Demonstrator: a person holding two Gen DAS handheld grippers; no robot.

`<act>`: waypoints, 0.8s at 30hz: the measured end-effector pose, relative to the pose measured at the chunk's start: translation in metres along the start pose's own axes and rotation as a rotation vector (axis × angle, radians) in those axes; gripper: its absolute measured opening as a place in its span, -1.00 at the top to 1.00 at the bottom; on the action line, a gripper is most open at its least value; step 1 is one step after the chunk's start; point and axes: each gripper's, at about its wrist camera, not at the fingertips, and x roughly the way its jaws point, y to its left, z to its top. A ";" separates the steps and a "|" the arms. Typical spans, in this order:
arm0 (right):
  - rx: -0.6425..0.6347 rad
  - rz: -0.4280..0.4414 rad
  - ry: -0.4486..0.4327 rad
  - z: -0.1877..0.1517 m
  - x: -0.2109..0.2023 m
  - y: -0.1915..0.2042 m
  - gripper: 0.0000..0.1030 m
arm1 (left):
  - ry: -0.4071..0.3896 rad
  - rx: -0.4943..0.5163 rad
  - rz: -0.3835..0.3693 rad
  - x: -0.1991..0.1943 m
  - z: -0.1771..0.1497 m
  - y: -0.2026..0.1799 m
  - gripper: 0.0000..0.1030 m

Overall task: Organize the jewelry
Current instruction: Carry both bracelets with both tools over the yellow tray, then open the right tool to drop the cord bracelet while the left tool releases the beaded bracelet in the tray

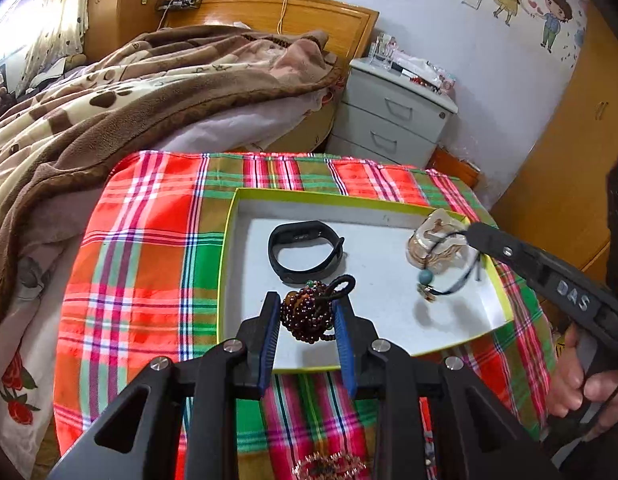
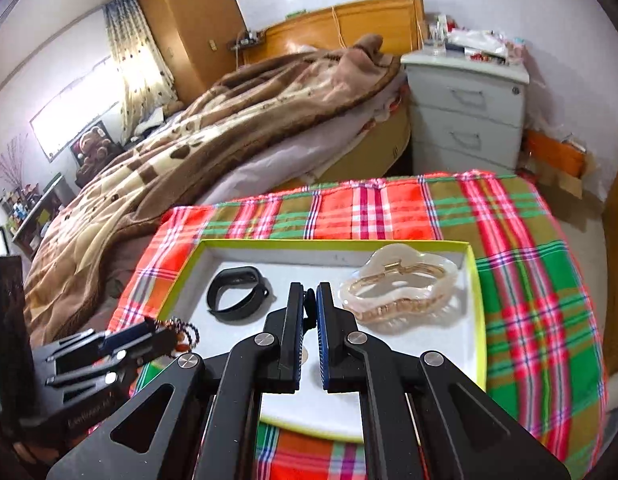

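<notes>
The left gripper (image 1: 307,312) grips a bunched dark red beaded bracelet (image 1: 307,312) with a black cord loop, its blue-padded fingers (image 1: 269,336) pressed against the beads on both sides, partway closed, above the near edge of a shallow white tray with a yellow-green rim (image 1: 389,312). The right gripper (image 2: 310,300) has its fingers drawn nearly together on a thin black cord necklace (image 1: 449,280); in the left wrist view the cord hangs from its tip with a turquoise bead and a small gold charm just over the tray floor, in front of a translucent cream-and-gold hair claw clip (image 2: 401,288). That clip lies in the tray's right part. A black rubber fitness band (image 1: 305,250) lies in the tray's far left part, apart from both grippers.

The tray rests on a red, green and olive plaid cloth (image 1: 149,240) covering a table. Behind it stands a bed with a wooden headboard (image 1: 277,16) and a brown paw-print blanket (image 1: 109,100), beside a pale grey bedside cabinet with drawers (image 1: 393,120). Cartoon stickers of a girl and boy (image 1: 529,4) decorate the white wall. A spotted curtain (image 2: 137,60) hangs at a bright window.
</notes>
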 end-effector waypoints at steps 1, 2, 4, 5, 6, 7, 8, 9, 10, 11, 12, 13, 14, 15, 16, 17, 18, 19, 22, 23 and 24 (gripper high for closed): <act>-0.008 0.006 0.007 0.002 0.004 0.001 0.88 | 0.007 -0.003 -0.002 0.003 0.001 0.001 0.46; -0.014 0.013 0.015 0.003 0.008 0.002 0.88 | 0.015 -0.002 -0.007 0.007 0.001 0.001 0.46; -0.021 0.024 0.036 0.005 0.017 0.003 0.87 | 0.027 -0.004 -0.008 0.013 0.001 0.004 0.46; -0.027 0.034 0.050 0.006 0.023 0.005 0.87 | 0.033 -0.002 -0.005 0.016 0.001 0.004 0.46; -0.032 0.041 0.057 0.007 0.026 0.005 0.88 | 0.036 -0.003 -0.004 0.019 0.001 0.005 0.46; -0.040 0.042 0.062 0.008 0.029 0.006 0.88 | 0.042 -0.007 -0.002 0.022 0.001 0.006 0.46; -0.049 0.041 0.070 0.009 0.033 0.007 0.87 | 0.046 -0.008 0.000 0.024 0.002 0.007 0.46; -0.057 0.048 0.077 0.011 0.038 0.008 0.87 | 0.048 -0.010 0.000 0.026 0.002 0.008 0.46; -0.062 0.053 0.084 0.012 0.041 0.009 0.87 | 0.050 -0.013 0.003 0.027 0.002 0.009 0.46; -0.066 0.042 0.094 0.014 0.046 0.010 0.87 | 0.051 -0.012 0.010 0.028 0.002 0.010 0.46; -0.072 0.035 0.099 0.016 0.050 0.010 0.87 | 0.051 -0.009 0.016 0.030 0.002 0.011 0.46; -0.084 0.026 0.104 0.018 0.054 0.012 0.87 | 0.055 -0.013 0.018 0.032 0.003 0.012 0.46; -0.092 0.020 0.108 0.020 0.057 0.012 0.87 | 0.062 -0.018 0.020 0.033 0.003 0.013 0.46; -0.107 0.011 0.119 0.021 0.062 0.014 0.87 | 0.068 -0.024 0.022 0.036 0.003 0.014 0.45; -0.117 -0.003 0.124 0.022 0.065 0.015 0.87 | 0.074 -0.029 0.023 0.038 0.003 0.016 0.45; -0.131 -0.025 0.125 0.023 0.069 0.017 0.87 | 0.078 -0.031 0.023 0.039 0.002 0.016 0.45; -0.151 -0.035 0.125 0.023 0.070 0.020 0.87 | 0.077 -0.025 0.022 0.040 0.002 0.016 0.45; -0.167 -0.047 0.124 0.023 0.072 0.022 0.87 | 0.077 -0.020 0.024 0.040 0.002 0.015 0.45; -0.187 -0.086 0.132 0.023 0.079 0.024 0.87 | 0.081 -0.022 0.025 0.042 0.003 0.015 0.45; -0.189 -0.096 0.135 0.023 0.081 0.024 0.87 | 0.084 -0.016 0.030 0.043 0.004 0.014 0.45; -0.203 -0.109 0.131 0.023 0.082 0.025 0.87 | 0.083 -0.008 0.037 0.043 0.004 0.012 0.44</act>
